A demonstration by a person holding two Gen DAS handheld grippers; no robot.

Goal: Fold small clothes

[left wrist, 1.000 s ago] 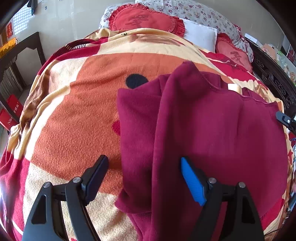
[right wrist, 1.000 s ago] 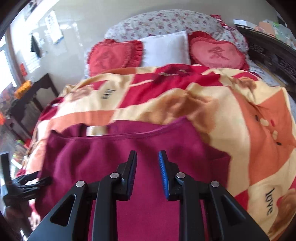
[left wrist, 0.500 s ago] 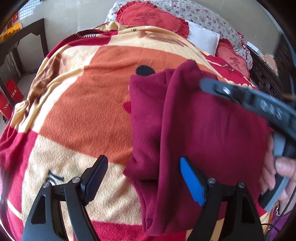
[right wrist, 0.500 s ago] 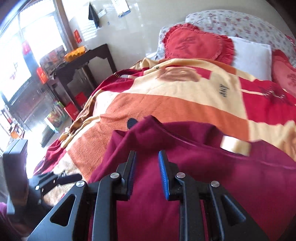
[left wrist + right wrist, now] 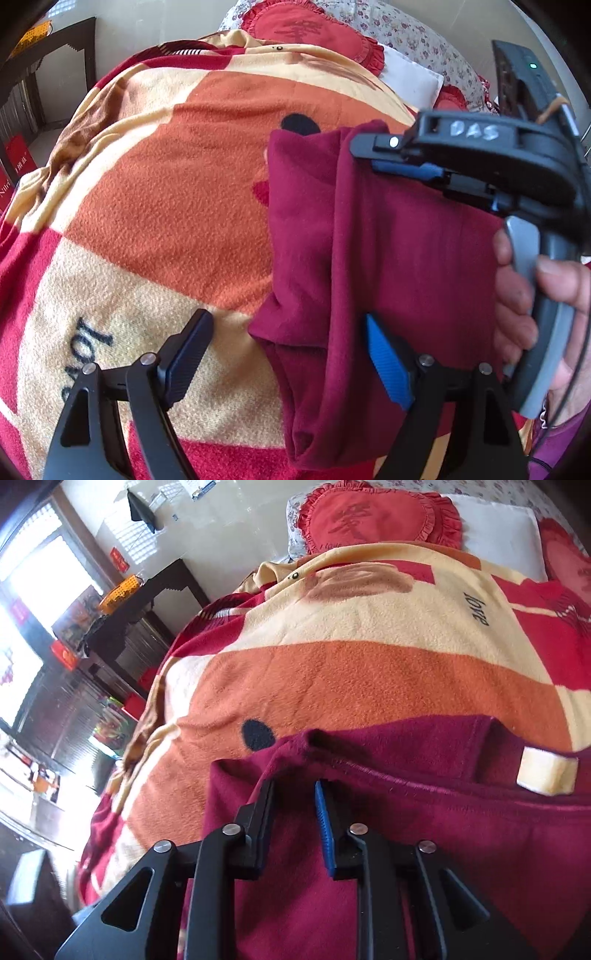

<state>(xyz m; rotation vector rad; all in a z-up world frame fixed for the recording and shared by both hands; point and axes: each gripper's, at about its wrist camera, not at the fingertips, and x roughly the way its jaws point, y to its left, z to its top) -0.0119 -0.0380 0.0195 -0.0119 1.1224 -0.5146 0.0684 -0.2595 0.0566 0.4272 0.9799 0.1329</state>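
A dark red garment (image 5: 369, 258) lies on the blanket, with its left part folded over so a lengthwise ridge runs down it. My left gripper (image 5: 288, 354) is open and empty, its jaws wide apart over the garment's near left edge. My right gripper (image 5: 295, 790) shows in the left wrist view (image 5: 373, 155) too, lying sideways at the garment's far folded edge with its jaws nearly together. In the right wrist view the garment (image 5: 406, 830) has a pale label (image 5: 546, 771) at the collar, and fabric bunches at the fingertips; whether they pinch it is unclear.
A fleece blanket (image 5: 166, 192) in orange, cream and red covers the bed. Red heart cushions (image 5: 306, 26) and a white pillow (image 5: 410, 77) lie at the head. A dark side table (image 5: 147, 605) with an orange basket (image 5: 118, 590) stands to the left.
My right gripper has swung left across the garment to its far folded edge. My left gripper has stayed open at the near edge and moved closer in.
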